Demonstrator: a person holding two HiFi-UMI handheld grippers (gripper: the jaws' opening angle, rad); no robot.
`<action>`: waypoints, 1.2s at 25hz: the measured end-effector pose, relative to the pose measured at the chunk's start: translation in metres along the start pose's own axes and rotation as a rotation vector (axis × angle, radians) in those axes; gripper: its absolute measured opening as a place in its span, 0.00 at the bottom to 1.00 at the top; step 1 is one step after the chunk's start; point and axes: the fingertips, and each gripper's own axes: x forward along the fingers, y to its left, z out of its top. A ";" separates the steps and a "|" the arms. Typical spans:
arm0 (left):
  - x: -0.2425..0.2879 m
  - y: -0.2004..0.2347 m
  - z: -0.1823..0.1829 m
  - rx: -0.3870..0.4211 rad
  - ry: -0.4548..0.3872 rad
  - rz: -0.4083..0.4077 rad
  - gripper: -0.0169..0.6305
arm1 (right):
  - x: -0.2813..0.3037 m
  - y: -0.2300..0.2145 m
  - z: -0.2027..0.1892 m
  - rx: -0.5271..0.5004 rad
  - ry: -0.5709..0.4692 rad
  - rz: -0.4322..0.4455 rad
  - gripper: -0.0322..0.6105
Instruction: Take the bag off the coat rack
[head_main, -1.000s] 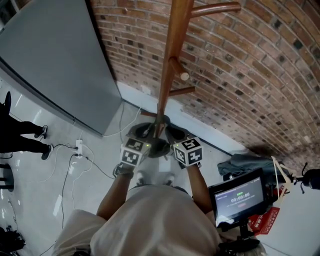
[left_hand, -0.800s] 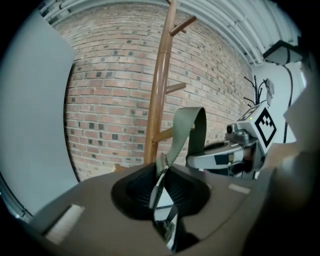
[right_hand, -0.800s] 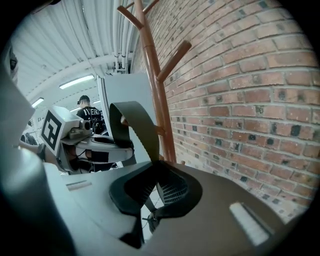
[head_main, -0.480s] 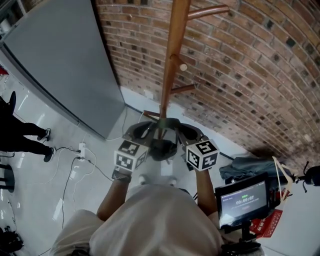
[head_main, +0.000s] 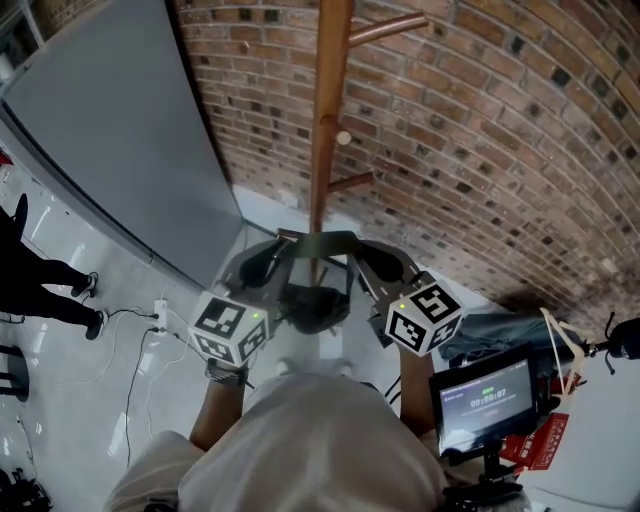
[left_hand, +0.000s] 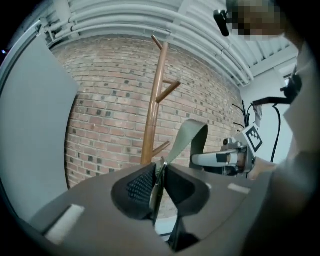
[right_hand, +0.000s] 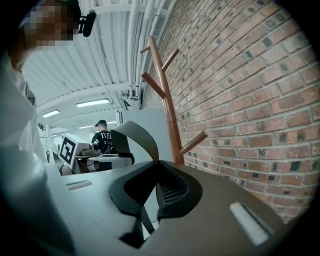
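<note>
Only in the head view is the dark, rounded bag being shown. It is hanging under its flat olive webbing strap, just in front of the smooth wooden coat rack. In the left gripper view, the left gripper is being pressed shut on one end of the strap between dimpled pads. In the right gripper view, the right gripper is being clamped on the other end, and the strap is arching between them.

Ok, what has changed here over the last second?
The left gripper and the right gripper both rose toward the head camera. They lifted the strap, and the bag hanging from it came up too. Both stayed shut on the strap. The coat rack stands as before.
</note>
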 end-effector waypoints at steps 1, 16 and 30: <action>-0.003 -0.001 0.008 0.001 -0.018 -0.001 0.10 | -0.002 0.003 0.008 -0.003 -0.015 0.012 0.06; -0.036 -0.002 0.073 0.065 -0.180 0.019 0.10 | -0.016 0.030 0.062 0.116 -0.142 0.152 0.06; -0.039 -0.013 0.083 0.108 -0.191 0.000 0.10 | -0.024 0.029 0.068 0.104 -0.169 0.114 0.06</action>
